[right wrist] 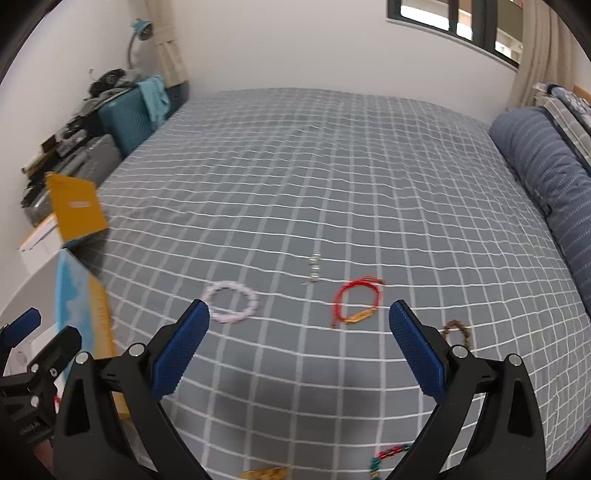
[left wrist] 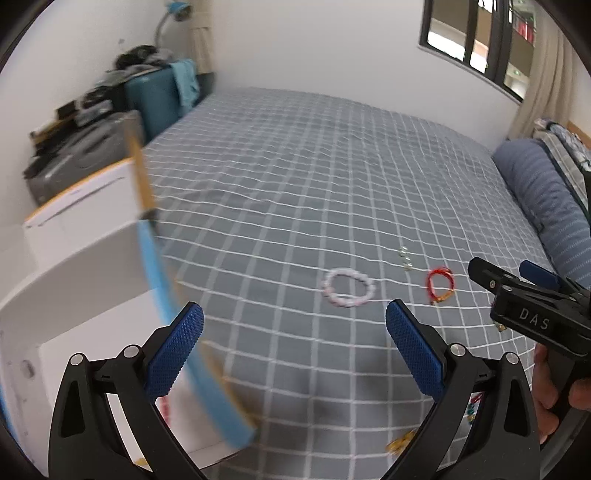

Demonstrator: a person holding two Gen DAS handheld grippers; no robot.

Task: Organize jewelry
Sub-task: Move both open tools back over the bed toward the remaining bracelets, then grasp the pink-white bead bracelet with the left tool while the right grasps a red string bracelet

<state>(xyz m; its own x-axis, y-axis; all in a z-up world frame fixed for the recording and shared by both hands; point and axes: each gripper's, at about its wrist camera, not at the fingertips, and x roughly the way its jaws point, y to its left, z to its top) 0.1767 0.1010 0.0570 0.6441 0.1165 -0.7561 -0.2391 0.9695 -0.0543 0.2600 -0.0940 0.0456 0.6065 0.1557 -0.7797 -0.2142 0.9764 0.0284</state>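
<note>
Jewelry lies on a grey checked bedspread (right wrist: 332,177). A pale pink bead bracelet (right wrist: 232,302) (left wrist: 348,287), a red cord bracelet (right wrist: 356,301) (left wrist: 439,283), a small silver piece (right wrist: 314,268) (left wrist: 405,256) and a brown bead bracelet (right wrist: 458,332) lie ahead. A gold chain (right wrist: 264,472) (left wrist: 399,443) and a green-red chain (right wrist: 388,456) lie near the front edge. My left gripper (left wrist: 293,354) is open and empty beside an open white box with a blue and orange lid (left wrist: 159,280) (right wrist: 75,299). My right gripper (right wrist: 299,354) (left wrist: 517,280) is open and empty above the bedspread.
A rolled blue striped duvet (right wrist: 546,177) lies along the bed's right side. Teal and grey suitcases (right wrist: 125,118) with clutter stand at the left wall. A window (right wrist: 461,22) is at the back right.
</note>
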